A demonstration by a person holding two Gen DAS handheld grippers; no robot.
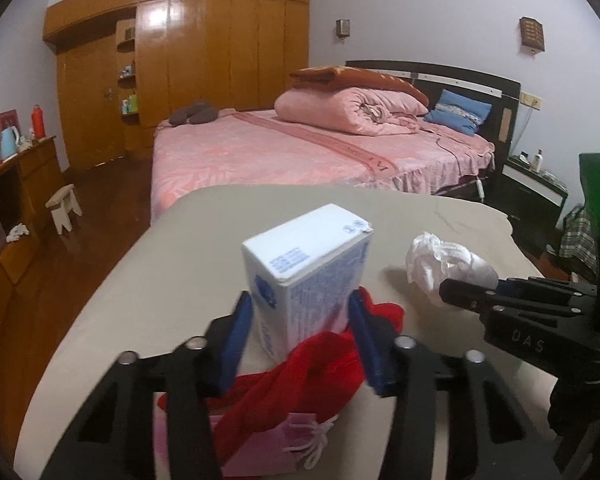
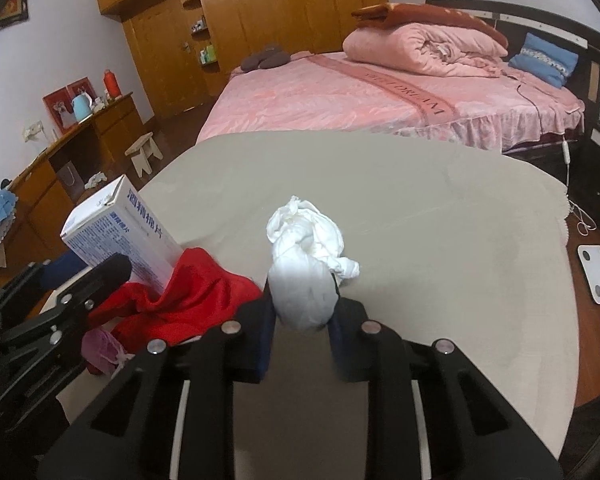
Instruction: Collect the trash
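A white box with blue print stands tilted between the blue pads of my left gripper, which is shut on it above a red cloth. The box also shows in the right wrist view, at the left. My right gripper is shut on a crumpled white tissue wad over the beige table. In the left wrist view the wad sits at the right, at the tip of the right gripper.
A pink drawstring pouch lies under the red cloth near the table's front edge. A pink bed stands beyond the table. A wooden sideboard and a small stool are on the left. A white scale lies on the floor at right.
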